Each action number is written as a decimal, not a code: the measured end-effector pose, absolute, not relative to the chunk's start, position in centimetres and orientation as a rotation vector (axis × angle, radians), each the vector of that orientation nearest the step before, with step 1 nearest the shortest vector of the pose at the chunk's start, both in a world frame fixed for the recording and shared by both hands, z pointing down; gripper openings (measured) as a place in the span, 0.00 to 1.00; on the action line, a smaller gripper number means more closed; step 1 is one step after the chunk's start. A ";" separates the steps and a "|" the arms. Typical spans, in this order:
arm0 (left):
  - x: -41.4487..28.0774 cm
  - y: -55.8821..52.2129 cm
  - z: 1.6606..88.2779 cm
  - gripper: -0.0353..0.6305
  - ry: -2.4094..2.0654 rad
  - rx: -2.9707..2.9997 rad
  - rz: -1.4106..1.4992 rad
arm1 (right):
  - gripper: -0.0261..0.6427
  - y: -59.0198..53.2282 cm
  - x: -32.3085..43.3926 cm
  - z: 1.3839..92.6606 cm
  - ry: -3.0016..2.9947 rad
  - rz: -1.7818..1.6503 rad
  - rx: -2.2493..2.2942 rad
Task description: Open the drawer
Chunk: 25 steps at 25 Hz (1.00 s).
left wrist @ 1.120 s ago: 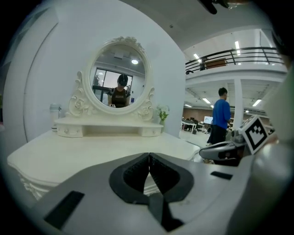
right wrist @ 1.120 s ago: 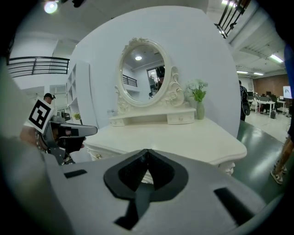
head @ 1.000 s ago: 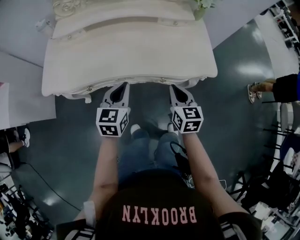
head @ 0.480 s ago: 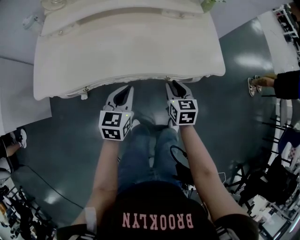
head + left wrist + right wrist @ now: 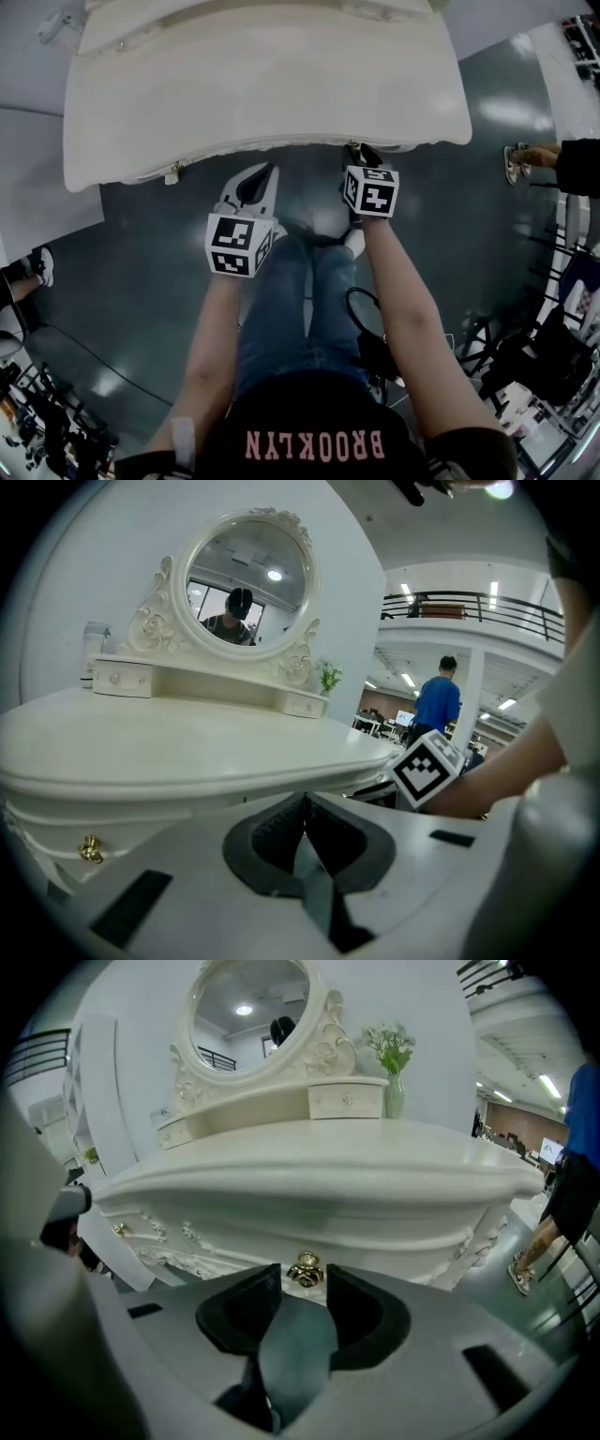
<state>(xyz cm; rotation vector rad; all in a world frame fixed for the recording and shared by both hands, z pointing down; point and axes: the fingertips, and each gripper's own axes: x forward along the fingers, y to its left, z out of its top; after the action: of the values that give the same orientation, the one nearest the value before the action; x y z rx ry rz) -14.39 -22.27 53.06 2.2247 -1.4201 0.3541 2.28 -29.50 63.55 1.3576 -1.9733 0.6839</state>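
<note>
A white dressing table (image 5: 262, 94) stands on the far side of the person, with a round mirror (image 5: 247, 583) at its far edge. The drawer (image 5: 384, 1227) lies under the near edge of the table top and is not pulled out. The left gripper (image 5: 305, 808) hangs just near this edge. Its jaws are together and hold nothing. The right gripper (image 5: 302, 1283) points at the front of the drawer. Its jaws have just been opening and stand wide apart. The small golden knob (image 5: 305, 1269) of the drawer sits between their tips, but the pads do not press on it. A second golden knob (image 5: 90, 849) is far to the left.
</note>
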 end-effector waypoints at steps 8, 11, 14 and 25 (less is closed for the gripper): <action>-16.0 -21.4 53.7 0.06 -1.417 2.207 0.359 | 0.20 -30.2 2.0 64.9 -1.889 0.680 1.383; -16.4 -21.0 53.7 0.06 -1.421 2.200 0.355 | 0.20 -30.1 2.1 64.9 -1.879 0.683 1.377; -16.5 -20.6 53.6 0.06 -1.426 2.194 0.356 | 0.20 -30.1 2.1 64.8 -1.870 0.695 1.369; -15.4 -19.4 54.1 0.06 -1.434 2.177 0.360 | 0.20 -30.0 2.0 64.6 -1.887 0.695 1.348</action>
<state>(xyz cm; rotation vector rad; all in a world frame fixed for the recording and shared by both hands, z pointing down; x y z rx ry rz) -15.43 -19.37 54.06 2.1769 -1.4338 0.3602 2.02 -30.02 64.60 1.3476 -1.8870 0.6946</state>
